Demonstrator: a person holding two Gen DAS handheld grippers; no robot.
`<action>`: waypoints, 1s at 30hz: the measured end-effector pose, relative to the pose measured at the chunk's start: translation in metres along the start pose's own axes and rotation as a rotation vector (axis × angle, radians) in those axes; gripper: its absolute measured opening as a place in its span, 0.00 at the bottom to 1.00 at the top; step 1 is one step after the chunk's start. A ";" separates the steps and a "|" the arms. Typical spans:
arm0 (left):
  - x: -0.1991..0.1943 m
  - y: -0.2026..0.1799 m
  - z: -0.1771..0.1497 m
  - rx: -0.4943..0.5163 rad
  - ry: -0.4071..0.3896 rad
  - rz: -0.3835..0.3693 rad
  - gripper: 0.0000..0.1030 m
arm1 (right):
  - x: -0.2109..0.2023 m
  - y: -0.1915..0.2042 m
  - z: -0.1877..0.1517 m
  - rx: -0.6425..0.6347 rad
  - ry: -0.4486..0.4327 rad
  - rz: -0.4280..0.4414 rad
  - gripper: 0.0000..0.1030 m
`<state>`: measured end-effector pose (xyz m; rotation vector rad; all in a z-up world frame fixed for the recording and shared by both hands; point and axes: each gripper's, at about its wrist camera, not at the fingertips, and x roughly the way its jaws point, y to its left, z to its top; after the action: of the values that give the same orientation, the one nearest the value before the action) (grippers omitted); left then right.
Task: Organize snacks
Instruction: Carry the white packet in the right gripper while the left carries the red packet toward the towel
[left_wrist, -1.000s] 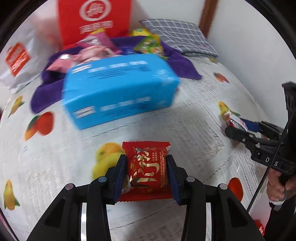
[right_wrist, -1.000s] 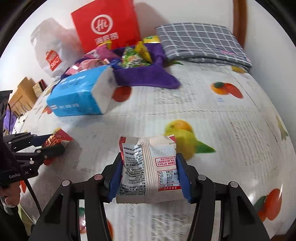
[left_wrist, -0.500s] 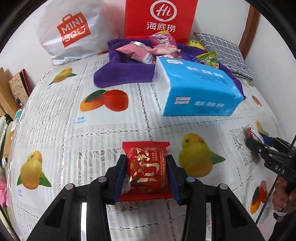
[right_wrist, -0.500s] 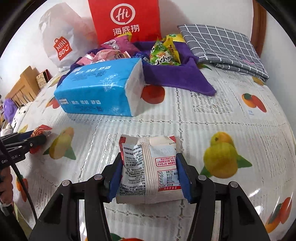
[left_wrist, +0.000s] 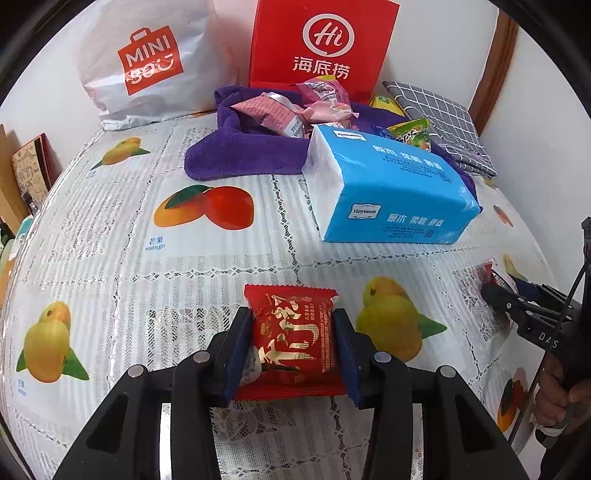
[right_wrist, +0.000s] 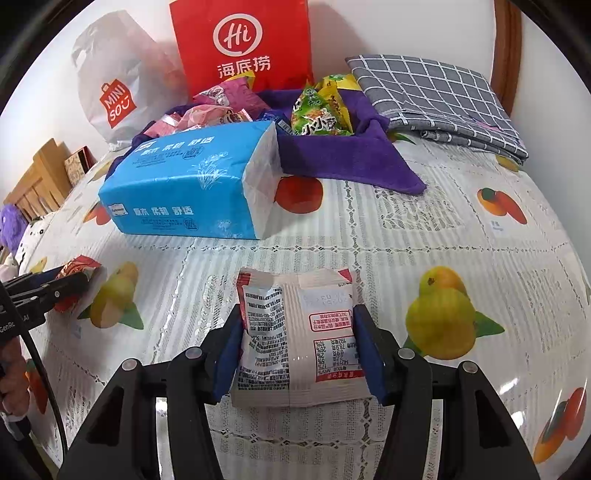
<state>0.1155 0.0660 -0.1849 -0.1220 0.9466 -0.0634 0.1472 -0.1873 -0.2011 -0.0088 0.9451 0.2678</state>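
Observation:
My left gripper is shut on a red snack packet with gold lettering and holds it just above the fruit-print tablecloth. My right gripper is shut on a white snack packet, printed back side up. Each gripper shows at the edge of the other's view: the right gripper at the right, the left gripper with its red packet at the left. A pile of pink snack packets and green ones lies on a purple towel at the back.
A blue tissue pack lies on the cloth in front of the towel. A red paper bag and a white Miniso bag stand against the wall. A folded grey checked cloth lies back right. Wooden furniture stands beyond the left edge.
Both grippers have drawn back from the tissue pack and towel, the left one swinging left. Each keeps its packet held.

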 end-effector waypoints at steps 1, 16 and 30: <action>0.000 0.001 0.000 -0.002 0.003 -0.007 0.39 | -0.001 0.000 0.000 0.011 0.004 0.005 0.53; -0.055 0.000 0.027 -0.011 -0.040 -0.057 0.39 | -0.059 0.015 0.025 0.059 -0.058 -0.015 0.53; -0.101 -0.020 0.056 0.027 -0.124 -0.051 0.39 | -0.105 0.022 0.052 0.066 -0.134 -0.038 0.52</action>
<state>0.1021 0.0616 -0.0689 -0.1236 0.8183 -0.1150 0.1253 -0.1831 -0.0840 0.0511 0.8188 0.2001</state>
